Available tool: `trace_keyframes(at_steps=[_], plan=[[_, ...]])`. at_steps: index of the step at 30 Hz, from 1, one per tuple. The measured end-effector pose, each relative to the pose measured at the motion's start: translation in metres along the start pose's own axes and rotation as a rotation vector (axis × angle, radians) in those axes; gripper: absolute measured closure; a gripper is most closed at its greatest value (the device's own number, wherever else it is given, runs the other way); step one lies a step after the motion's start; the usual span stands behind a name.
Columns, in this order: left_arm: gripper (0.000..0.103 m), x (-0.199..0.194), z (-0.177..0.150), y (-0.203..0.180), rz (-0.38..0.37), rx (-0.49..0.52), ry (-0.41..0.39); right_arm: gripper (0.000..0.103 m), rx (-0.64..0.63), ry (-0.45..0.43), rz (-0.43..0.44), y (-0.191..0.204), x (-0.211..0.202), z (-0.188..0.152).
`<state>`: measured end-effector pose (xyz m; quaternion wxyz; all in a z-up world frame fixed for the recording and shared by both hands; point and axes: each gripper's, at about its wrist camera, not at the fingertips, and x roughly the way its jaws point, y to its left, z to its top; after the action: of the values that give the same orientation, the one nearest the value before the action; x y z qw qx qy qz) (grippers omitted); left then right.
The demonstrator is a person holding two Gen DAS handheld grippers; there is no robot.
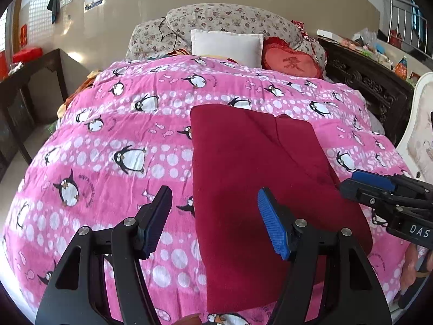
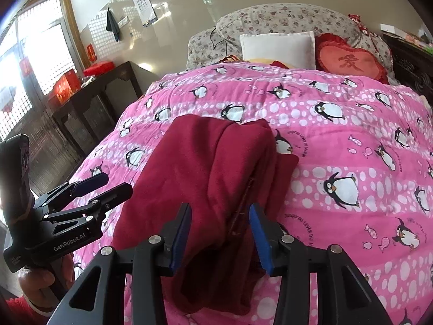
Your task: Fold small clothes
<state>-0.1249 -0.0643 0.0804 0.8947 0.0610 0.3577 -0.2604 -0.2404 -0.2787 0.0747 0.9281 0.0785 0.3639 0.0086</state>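
A dark red fleece garment (image 1: 257, 162) lies folded into a long panel on the pink penguin quilt (image 1: 108, 135). My left gripper (image 1: 216, 222) hovers open over the garment's near left edge, one finger above the quilt and the other above the cloth, holding nothing. In the right wrist view the garment (image 2: 211, 162) has a raised fold that runs between the fingers of my right gripper (image 2: 220, 238); the pads stand apart from it and do not pinch it. The left gripper (image 2: 104, 185) shows there at the left, open. The right gripper (image 1: 351, 182) reaches in at the garment's right edge.
A white pillow (image 1: 227, 44), a red heart cushion (image 1: 292, 62) and flowered pillows (image 1: 216, 19) lie at the head of the bed. A dark wooden table (image 1: 32, 81) stands to the left, carved dark furniture (image 1: 365, 81) and a white chair (image 1: 422, 124) to the right. A hand (image 2: 35, 279) holds the left gripper.
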Motion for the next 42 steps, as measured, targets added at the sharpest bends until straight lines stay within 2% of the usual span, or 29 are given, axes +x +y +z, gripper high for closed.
trace_keyframes(at_steps=[11,17,24,35,38,42], plan=[[0.037,0.013,0.007,-0.003,-0.016,0.000,0.033,0.058,0.005,-0.012,0.014,-0.008,0.003,0.006],[0.037,0.013,0.009,-0.007,0.024,0.022,0.020,0.058,0.001,-0.018,-0.010,-0.009,0.001,0.004],[0.037,0.005,0.010,-0.012,0.076,0.043,-0.017,0.057,-0.031,-0.065,-0.023,0.002,-0.011,0.006],[0.037,-0.009,0.008,-0.008,0.104,0.017,-0.025,0.057,-0.036,-0.085,-0.011,0.009,-0.020,0.003],[0.037,-0.011,0.008,-0.009,0.129,0.030,-0.028,0.057,-0.031,-0.084,-0.002,0.010,-0.020,0.002],[0.037,-0.018,0.008,-0.010,0.126,0.042,-0.029,0.057,-0.028,-0.088,0.006,0.011,-0.021,0.001]])
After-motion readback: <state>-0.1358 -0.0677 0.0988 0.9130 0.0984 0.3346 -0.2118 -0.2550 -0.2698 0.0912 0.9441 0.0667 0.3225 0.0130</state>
